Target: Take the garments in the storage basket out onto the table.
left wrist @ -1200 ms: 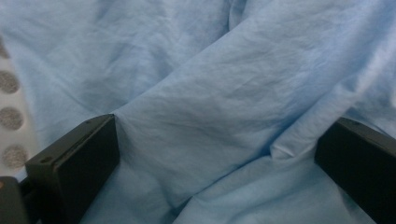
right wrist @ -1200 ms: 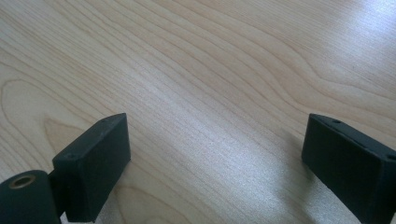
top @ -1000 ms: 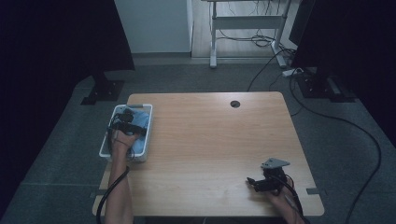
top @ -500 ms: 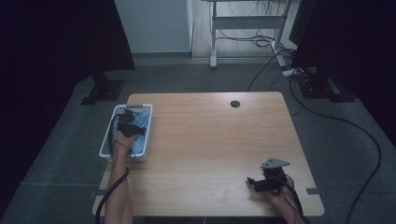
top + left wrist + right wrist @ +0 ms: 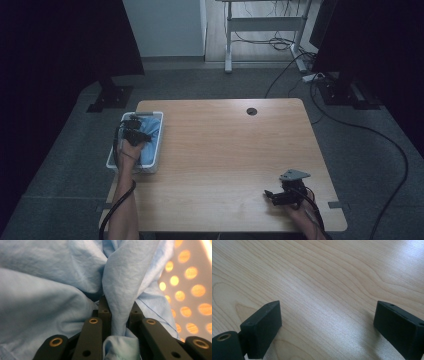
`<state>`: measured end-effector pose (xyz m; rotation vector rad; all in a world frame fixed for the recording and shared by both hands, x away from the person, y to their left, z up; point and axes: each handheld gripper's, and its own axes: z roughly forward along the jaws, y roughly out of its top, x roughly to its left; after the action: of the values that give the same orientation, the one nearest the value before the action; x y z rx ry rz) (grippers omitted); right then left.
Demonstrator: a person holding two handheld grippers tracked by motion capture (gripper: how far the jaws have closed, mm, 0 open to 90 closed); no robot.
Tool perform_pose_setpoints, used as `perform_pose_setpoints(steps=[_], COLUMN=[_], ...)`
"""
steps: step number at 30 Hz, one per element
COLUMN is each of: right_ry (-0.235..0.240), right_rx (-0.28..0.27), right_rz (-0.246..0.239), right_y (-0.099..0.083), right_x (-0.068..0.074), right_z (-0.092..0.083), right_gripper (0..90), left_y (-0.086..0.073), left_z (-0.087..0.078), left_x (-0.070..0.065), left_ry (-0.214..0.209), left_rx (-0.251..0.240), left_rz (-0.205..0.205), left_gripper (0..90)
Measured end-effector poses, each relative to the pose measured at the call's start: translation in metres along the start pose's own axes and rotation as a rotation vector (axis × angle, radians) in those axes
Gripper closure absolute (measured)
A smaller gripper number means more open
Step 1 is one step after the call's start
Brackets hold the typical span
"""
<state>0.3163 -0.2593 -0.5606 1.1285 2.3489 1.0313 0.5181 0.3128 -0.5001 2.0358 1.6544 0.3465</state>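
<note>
A light blue cloth (image 5: 151,137) lies bunched in a white perforated basket (image 5: 156,164) at the table's left edge. My left gripper (image 5: 134,126) reaches down into the basket. Its jaws have just been closing, and in the left gripper view they pinch a fold of the blue cloth (image 5: 120,295) at my left gripper (image 5: 119,312). My right gripper (image 5: 270,195) rests near the table's front right corner. In the right gripper view my right gripper (image 5: 327,320) stands open over bare wood, with nothing between its fingers.
The wooden table (image 5: 225,150) has a round cable hole (image 5: 251,111) near its far edge. Behind the table stand a desk frame (image 5: 265,30) and cables (image 5: 370,135) on the grey floor. Dark curtains hang at both sides.
My left gripper has shifted slightly within the basket and closed on the cloth. The right gripper has stayed where it was.
</note>
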Motion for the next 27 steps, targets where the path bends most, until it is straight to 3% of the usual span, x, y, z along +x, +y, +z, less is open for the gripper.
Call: perform_pose_setpoints(steps=[11, 27], right_ry=[-0.001, -0.002], right_rx=[0.0, 0.0], right_rz=[0.001, 0.002], right_y=[0.0, 0.0], right_x=[0.0, 0.0], right_z=[0.0, 0.0], right_gripper=[7.9, 7.9], left_y=[-0.002, 0.003], left_z=[-0.042, -0.09], left_x=[0.003, -0.015], left_ry=[0.017, 0.015], left_rx=[-0.156, -0.28], left_rz=[0.007, 0.065], left_gripper=[78.2, 78.2])
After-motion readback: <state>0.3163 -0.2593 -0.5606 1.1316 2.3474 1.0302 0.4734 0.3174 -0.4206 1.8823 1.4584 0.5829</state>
